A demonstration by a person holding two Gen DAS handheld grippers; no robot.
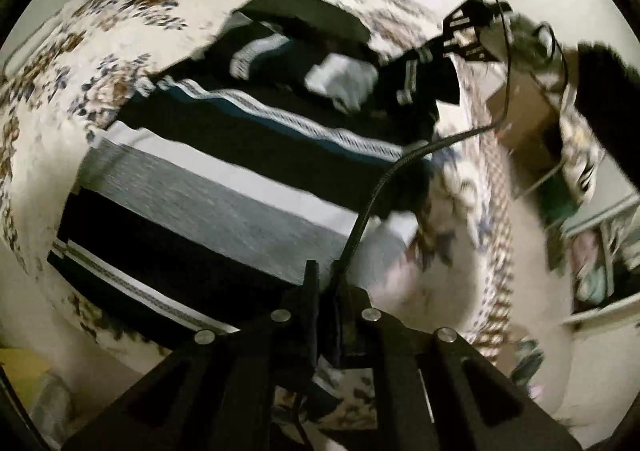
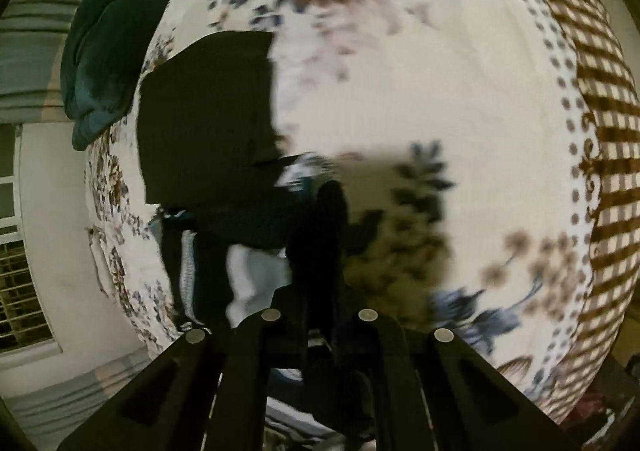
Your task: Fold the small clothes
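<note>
Both tools, left [image 1: 326, 291] and right [image 2: 320, 251], pinched shut on the striped shirt [image 1: 224, 179]; lift its edge evenly above the bed [image 2: 440, 91].

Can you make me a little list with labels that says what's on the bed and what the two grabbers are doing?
surface: bed sheet with brown and blue flowers
main garment: striped shirt, black, white, grey and teal
left gripper: shut on the striped shirt's near edge
right gripper: shut on the striped shirt's far end
also on bed: dark folded cloth; dark green bundle at the bed's edge
sharpness: blurred, fine details unclear
</note>
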